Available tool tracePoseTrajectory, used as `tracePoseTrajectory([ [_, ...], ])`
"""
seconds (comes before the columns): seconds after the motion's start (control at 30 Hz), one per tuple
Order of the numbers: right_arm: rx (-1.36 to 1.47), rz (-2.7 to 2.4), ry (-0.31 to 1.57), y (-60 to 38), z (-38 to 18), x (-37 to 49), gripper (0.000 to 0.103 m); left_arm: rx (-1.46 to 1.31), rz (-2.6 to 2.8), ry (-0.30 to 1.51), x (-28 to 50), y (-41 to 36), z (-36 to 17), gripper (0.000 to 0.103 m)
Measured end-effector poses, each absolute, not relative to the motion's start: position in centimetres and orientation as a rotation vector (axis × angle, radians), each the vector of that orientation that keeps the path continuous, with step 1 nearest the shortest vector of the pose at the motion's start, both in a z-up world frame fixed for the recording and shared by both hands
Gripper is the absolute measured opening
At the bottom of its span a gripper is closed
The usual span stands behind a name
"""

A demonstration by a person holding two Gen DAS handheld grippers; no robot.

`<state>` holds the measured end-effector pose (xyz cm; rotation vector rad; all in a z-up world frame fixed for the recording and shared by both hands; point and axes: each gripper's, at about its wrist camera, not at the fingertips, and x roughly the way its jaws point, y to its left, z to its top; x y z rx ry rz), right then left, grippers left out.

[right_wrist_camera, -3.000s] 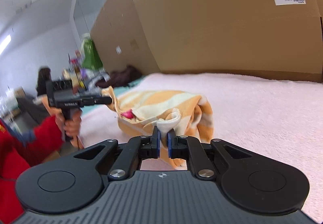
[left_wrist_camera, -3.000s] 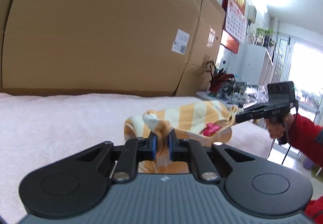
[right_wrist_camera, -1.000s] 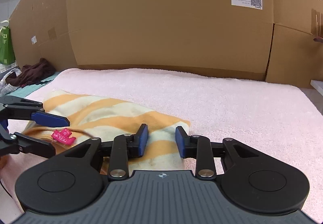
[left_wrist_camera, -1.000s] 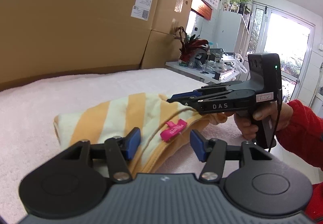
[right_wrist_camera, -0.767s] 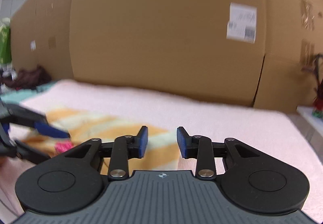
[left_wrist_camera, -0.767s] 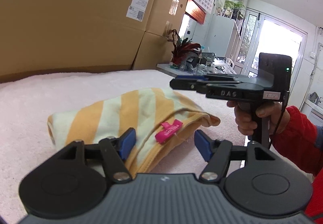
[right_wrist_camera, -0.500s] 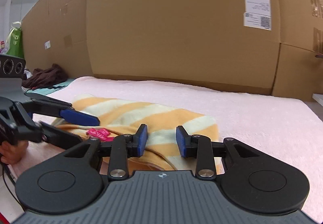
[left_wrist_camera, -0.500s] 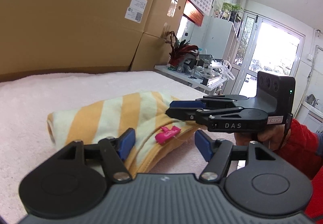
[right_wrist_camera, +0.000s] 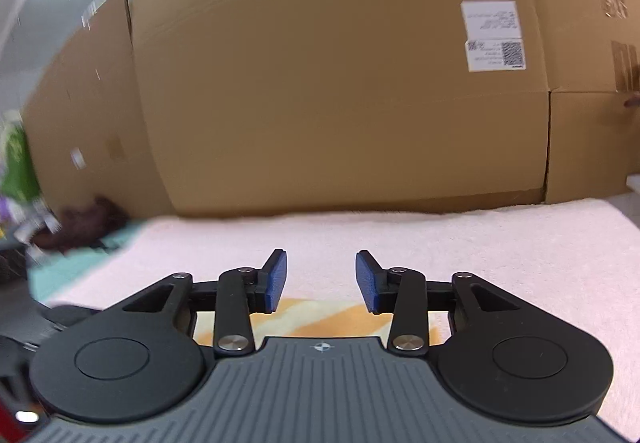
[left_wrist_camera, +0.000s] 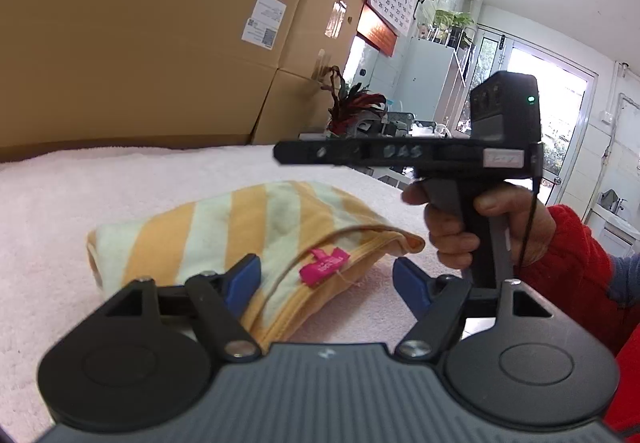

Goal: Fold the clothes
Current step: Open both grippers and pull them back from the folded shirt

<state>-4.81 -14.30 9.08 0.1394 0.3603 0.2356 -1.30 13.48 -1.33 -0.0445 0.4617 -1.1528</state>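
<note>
One striped garment [left_wrist_camera: 240, 231] lies folded on the pink towel [left_wrist_camera: 60, 195], one pink tag [left_wrist_camera: 324, 266] at its near edge. Left gripper [left_wrist_camera: 326, 277] gapes wide at six o'clock; right gripper [right_wrist_camera: 321, 281] hovers parted, empty. Two cardboard boxes [left_wrist_camera: 140, 43] at twelve.

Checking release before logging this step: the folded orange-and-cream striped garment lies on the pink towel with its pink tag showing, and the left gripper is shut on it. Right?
Not quite. The left gripper is open, blue pads spread, as the left wrist view shows. The striped garment does lie folded on the pink towel, pink tag showing.
</note>
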Motion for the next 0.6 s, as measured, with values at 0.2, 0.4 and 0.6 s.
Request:
tracePoseTrajectory([
  [0.2, 0.078, 0.235, 0.481, -13.9, 6.4, -3.5, 0.048, -0.068, -1.141, 0.462, -1.0, 13.7, -1.3, 0.077],
  [0.4, 0.121, 0.238, 0.450, -14.6, 5.8, -4.6, 0.050, -0.165, -1.084, 0.499, 0.6, 14.6, -1.3, 0.077],
  [0.6, 0.137, 0.210, 0.397, -14.6, 5.8, -5.7, 0.051, -0.157, -1.071, 0.506, 0.8, 14.5, -1.2, 0.086],
])
